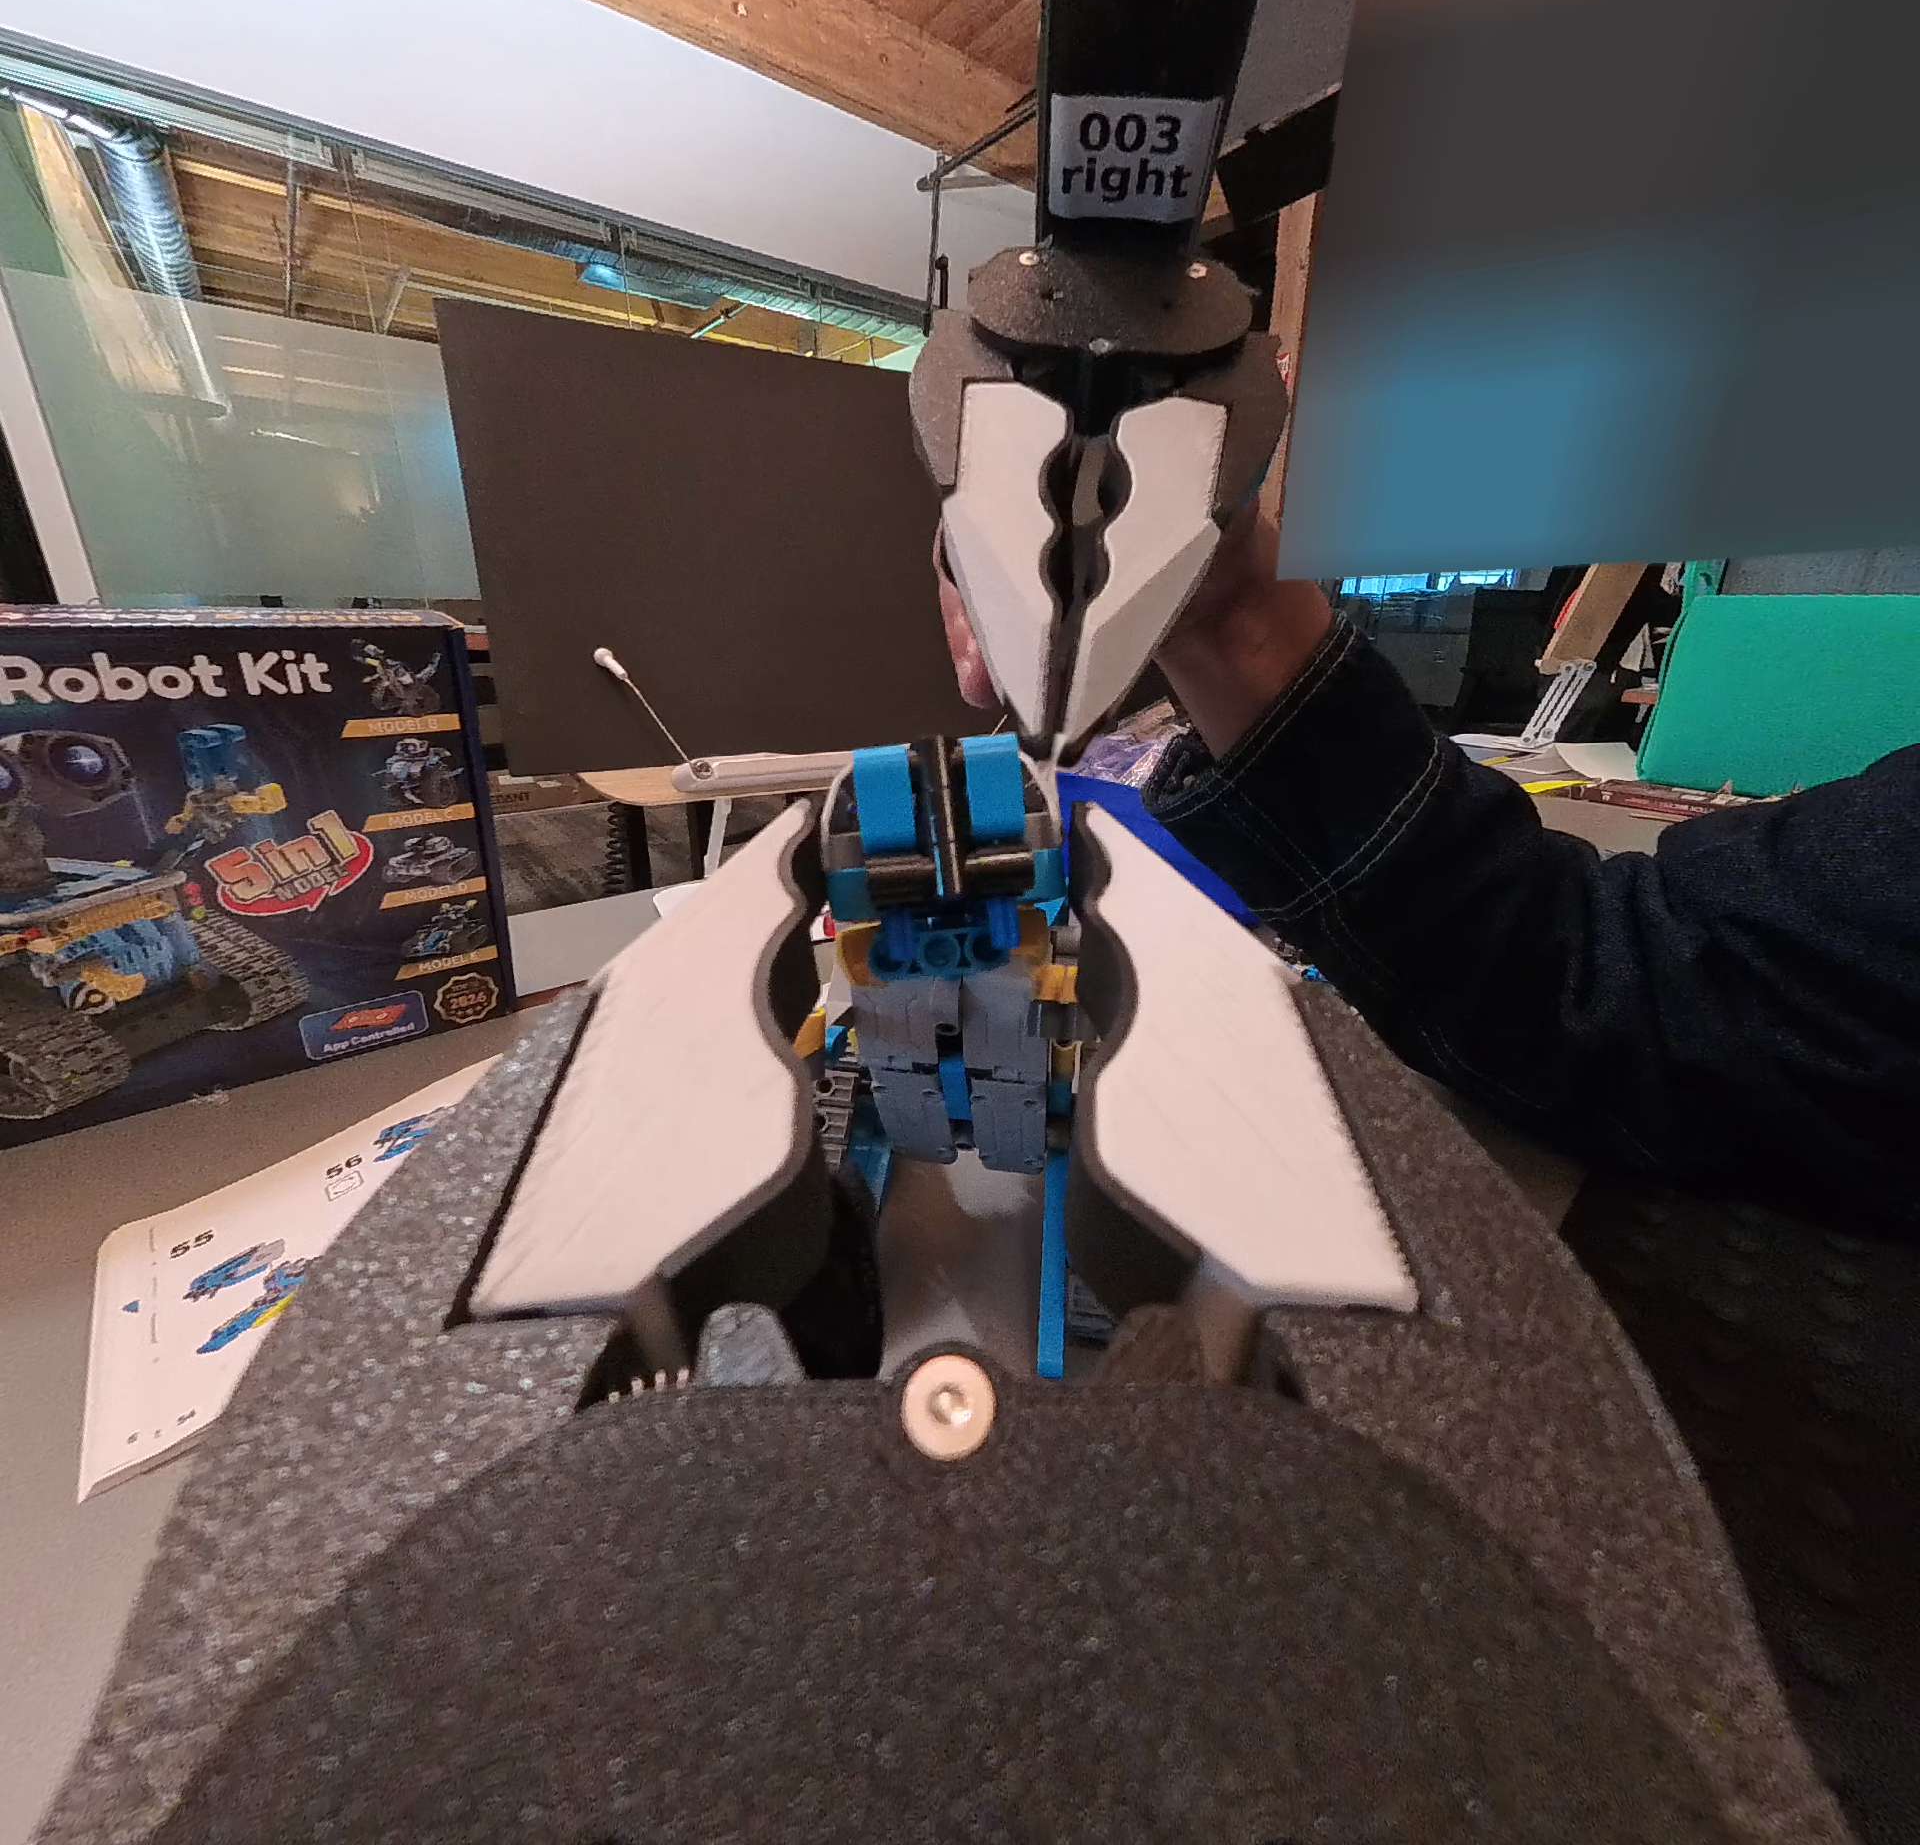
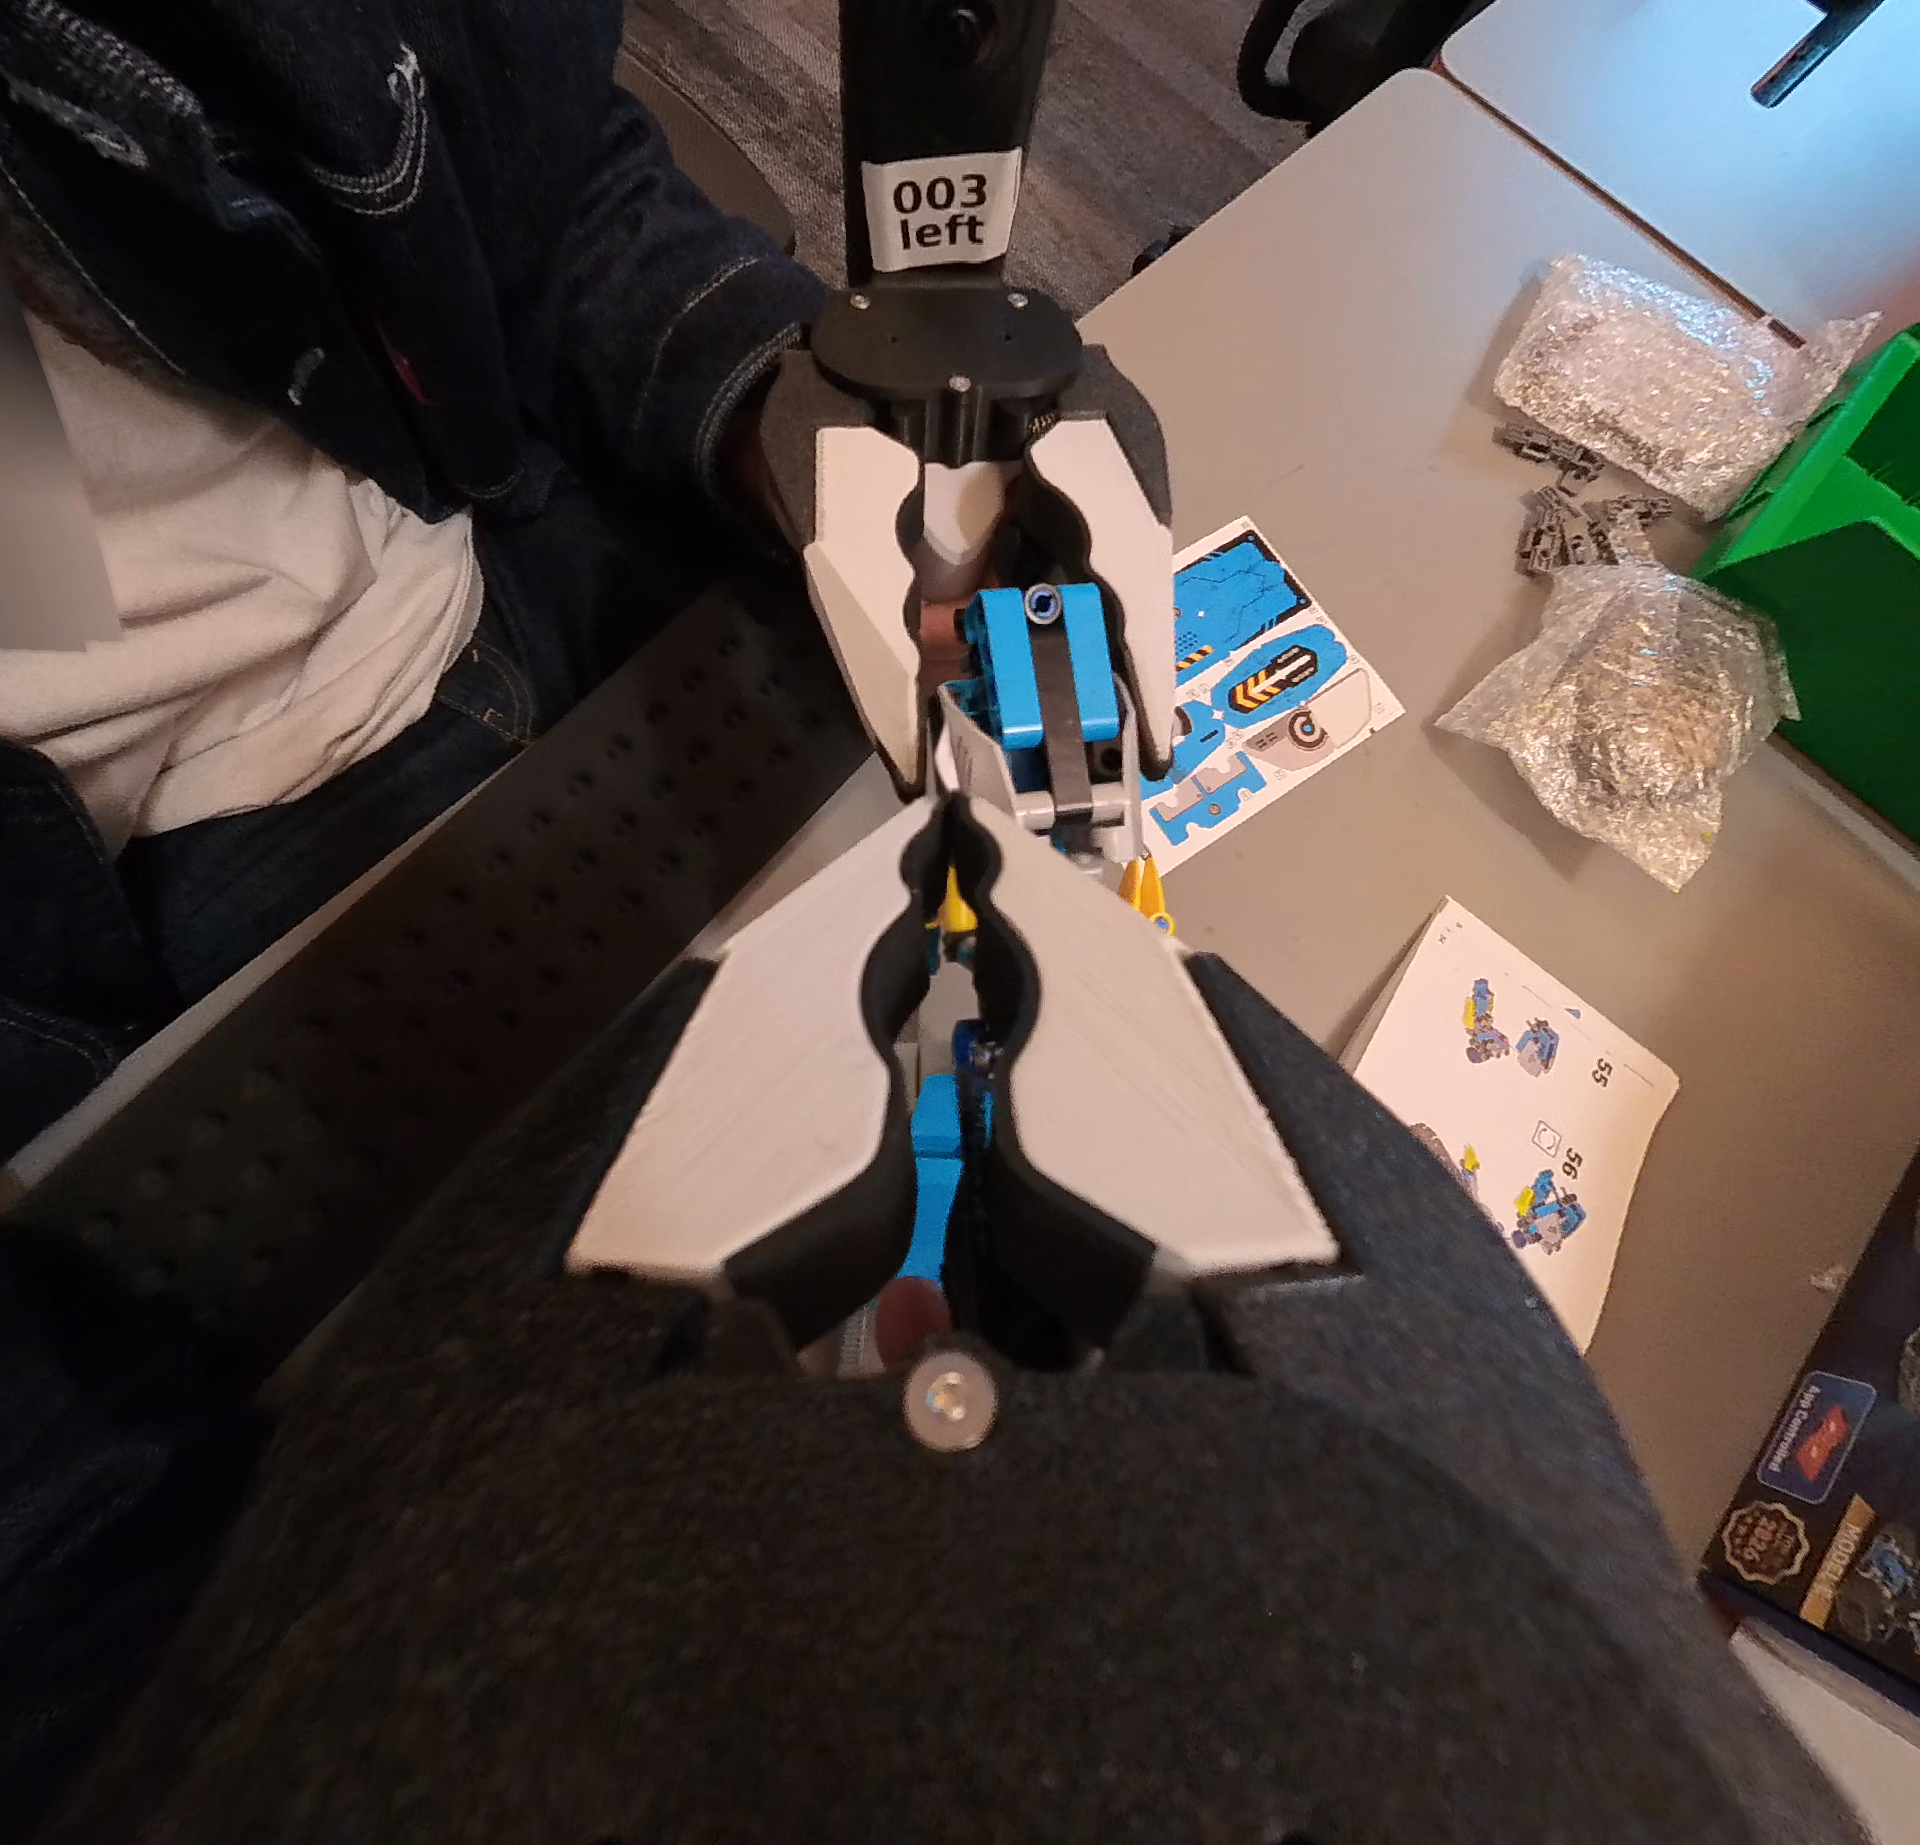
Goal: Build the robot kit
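My left gripper (image 1: 945, 829) is shut on a blue, grey and yellow brick robot model (image 1: 940, 964), with one finger on each side of its body. In the right wrist view the left gripper (image 2: 1034, 767) holds the model (image 2: 1049, 652) above the grey table (image 2: 1351, 341). My right gripper (image 1: 1051, 741) comes down from above with its jaws shut on a thin white piece (image 1: 1055, 772) at the model's upper right corner. In its own view the right gripper (image 2: 948, 806) touches the model's pale grey panel (image 2: 982, 756).
A sticker sheet (image 2: 1268, 683), an open instruction booklet (image 2: 1507, 1099), two plastic bags of parts (image 2: 1621, 715), loose grey parts (image 2: 1569, 528) and a green bin (image 2: 1839, 528) are on the table. The kit box (image 1: 239, 860) stands at the left. A black board (image 1: 707, 528) stands behind. Left and right tips are no more than a few centimetres apart.
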